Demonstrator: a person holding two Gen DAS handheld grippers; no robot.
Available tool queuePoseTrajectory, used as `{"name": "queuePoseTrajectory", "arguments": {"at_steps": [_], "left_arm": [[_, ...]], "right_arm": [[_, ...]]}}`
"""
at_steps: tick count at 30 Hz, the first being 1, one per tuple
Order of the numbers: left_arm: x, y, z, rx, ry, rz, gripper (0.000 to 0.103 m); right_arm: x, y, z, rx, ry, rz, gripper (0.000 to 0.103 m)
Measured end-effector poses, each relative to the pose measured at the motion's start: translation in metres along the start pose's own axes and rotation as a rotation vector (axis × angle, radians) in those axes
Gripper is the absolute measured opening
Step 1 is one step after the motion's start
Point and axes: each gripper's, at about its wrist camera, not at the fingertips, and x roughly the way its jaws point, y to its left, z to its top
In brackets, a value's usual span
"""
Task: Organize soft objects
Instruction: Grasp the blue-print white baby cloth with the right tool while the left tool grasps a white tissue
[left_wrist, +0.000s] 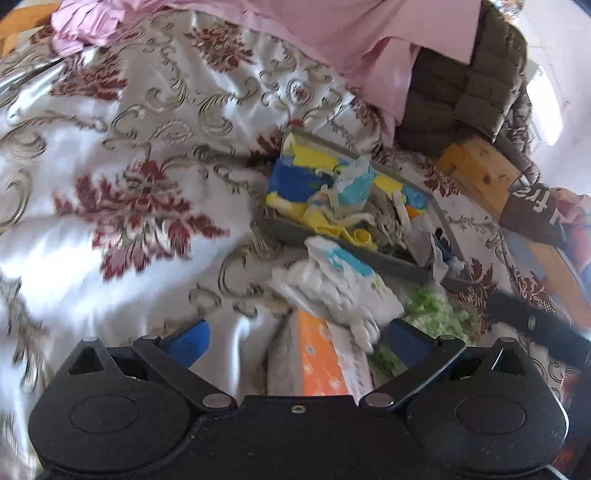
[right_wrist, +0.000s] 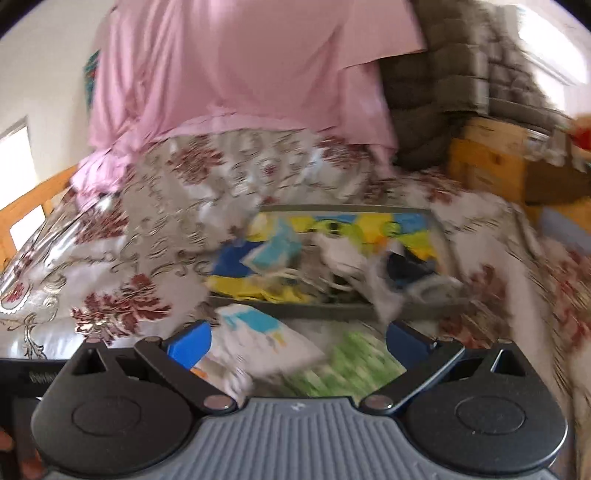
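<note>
A grey tray (left_wrist: 334, 247) full of soft cloths in yellow, blue and white lies on the flowered bedspread (left_wrist: 122, 155); it also shows in the right wrist view (right_wrist: 325, 308). A white cloth with blue patches (left_wrist: 340, 280) lies just in front of the tray, over an orange cloth (left_wrist: 319, 358) and beside a green-and-white cloth (left_wrist: 436, 310). My left gripper (left_wrist: 297, 338) is open above the orange cloth. My right gripper (right_wrist: 299, 341) is open over the white cloth (right_wrist: 258, 339) and the green cloth (right_wrist: 354, 365). Both views are blurred.
A pink sheet (left_wrist: 332, 33) and an olive quilted jacket (left_wrist: 461, 88) lie at the back of the bed. A wooden post (left_wrist: 480, 170) stands at the right, and the other gripper's black arm (left_wrist: 535, 328) shows there. The bed's wooden frame (right_wrist: 33, 206) shows on the left.
</note>
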Motion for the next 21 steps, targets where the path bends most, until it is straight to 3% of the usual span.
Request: {"name": "queuePoseTrajectory", "arguments": {"at_steps": [5,10,16,19,21], "left_arm": [[0.021,0.021,0.012,0.048,-0.064,-0.093,0.102],[0.053,0.039,0.015,0.052,0.001,-0.263,0.096],[0.074,0.052,0.014,-0.017,0.025,-0.351,0.091],[0.083,0.056,0.013,-0.046,0.039,-0.375,0.082],[0.091,0.06,0.011,-0.067,0.061,-0.386,0.069]], "right_arm": [[0.053,0.021,0.019,-0.14,0.054,0.076,0.103],[0.088,0.019,0.028,-0.21,0.087,0.077,0.103],[0.113,-0.002,0.029,-0.188,0.186,0.11,0.103],[0.12,-0.001,0.026,-0.231,0.251,0.141,0.102],[0.121,0.004,0.022,-0.252,0.277,0.156,0.101]]}}
